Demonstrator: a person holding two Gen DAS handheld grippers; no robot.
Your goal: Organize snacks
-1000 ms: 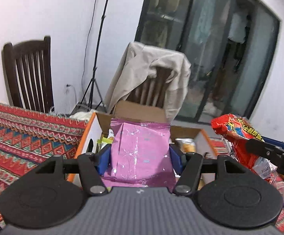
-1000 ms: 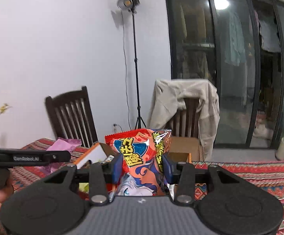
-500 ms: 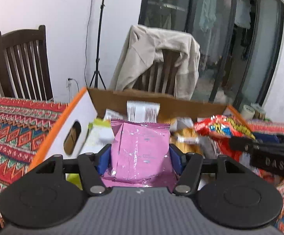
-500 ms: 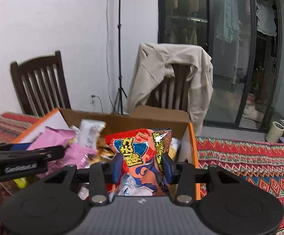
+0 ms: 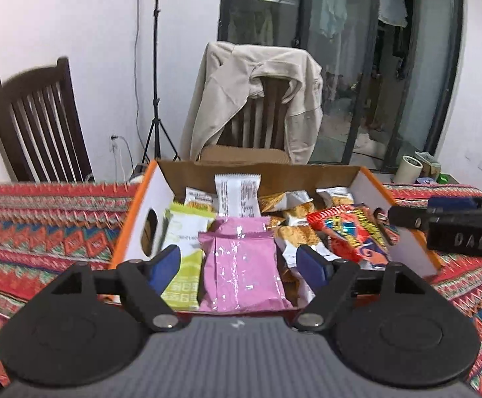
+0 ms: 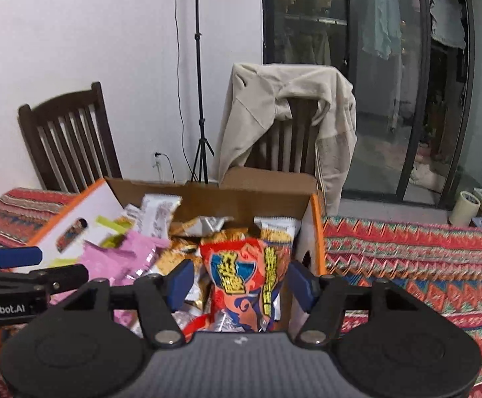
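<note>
Cardboard box [image 5: 403, 248] sitting on patterned tablecloth [image 5: 41, 225], holding heap of snack packets: white wafer packet [image 5: 237, 195] standing upright at back, lime-green packet [image 5: 184, 242] lying by left wall.

Pink packet [image 5: 244, 265] glossy, crinkled, lying in box, long axis running front to back.

Red packet [image 6: 244, 275] with blue-yellow print, standing on end near right wall.

Left gripper [image 5: 241, 262] jaws just been opening, spread, pads clear of pink packet between them.

Right gripper [image 6: 241, 282] likewise spread around red packet.
</note>
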